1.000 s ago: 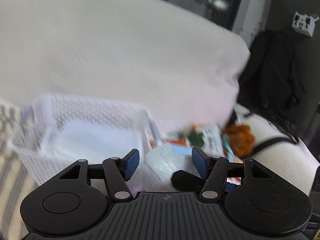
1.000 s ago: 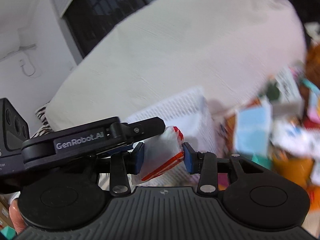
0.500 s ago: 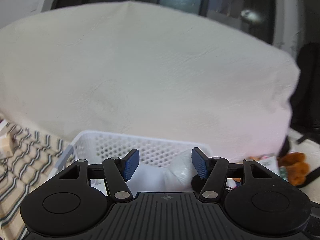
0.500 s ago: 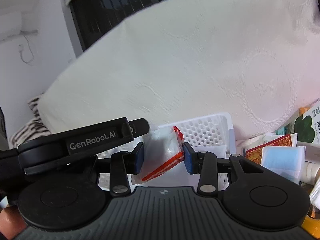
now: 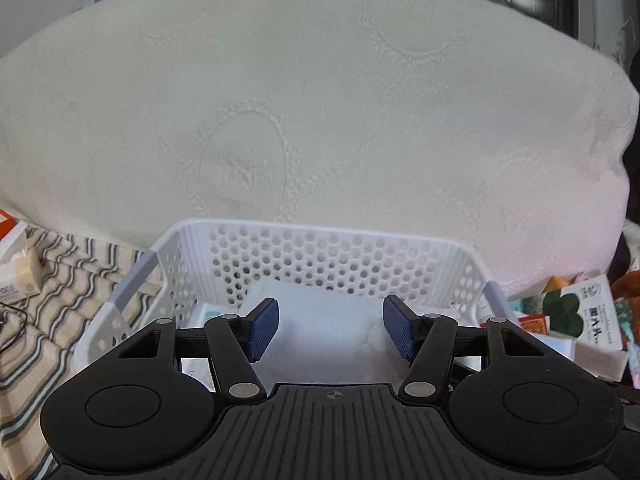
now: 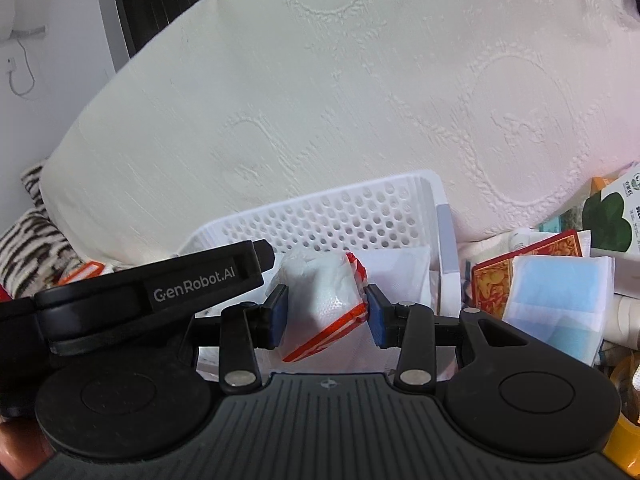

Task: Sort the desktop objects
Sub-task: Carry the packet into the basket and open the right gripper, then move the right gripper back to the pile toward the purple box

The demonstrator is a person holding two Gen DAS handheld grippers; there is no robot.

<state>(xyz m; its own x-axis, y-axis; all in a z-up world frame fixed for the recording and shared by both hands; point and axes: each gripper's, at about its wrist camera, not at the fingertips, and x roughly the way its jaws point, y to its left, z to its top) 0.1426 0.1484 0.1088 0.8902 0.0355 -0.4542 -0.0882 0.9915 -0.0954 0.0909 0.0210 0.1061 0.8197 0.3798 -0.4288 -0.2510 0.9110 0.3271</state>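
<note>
Since a sec ago both views have been swung off the clutter pile and onto the basket [image 5: 472,258], which is now centred in the left view w/ its far wall fully seen; earlier only a blurred corner was caught. The packet hasn't been shifted in its grip btw.

Basket contents: white soft packs [image 5: 328,332] are piled inside, flat-ish, filling most of the floor. A small white box w/ teal print is tucked at the left inner wall. Can't be told what's underneath.

Left gripper [image 5: 329,329] is held w/ jaws apart, nothing pinched, over the near edge of the basket w/ the white packs seen between the pads but not pressed.

Right gripper [image 6: 326,312] is clamped on the packet [image 6: 320,296] – white tissue-type pack w/ red-orange striped edges, tilted, squeezed from both sides. It's held over the near rim of the basket [image 6: 444,236], not yet dropped in. The left gripper's body is seen just beside it on the left.

Right of the basket the unsorted pile is seen: card box [image 6: 492,280], blue-white sachet [image 6: 556,300], clover pack [image 6: 608,220]. Big white pillow [image 5: 320,100] is stood behind everything, striped cloth [image 5: 52,300] lies under the basket.
</note>
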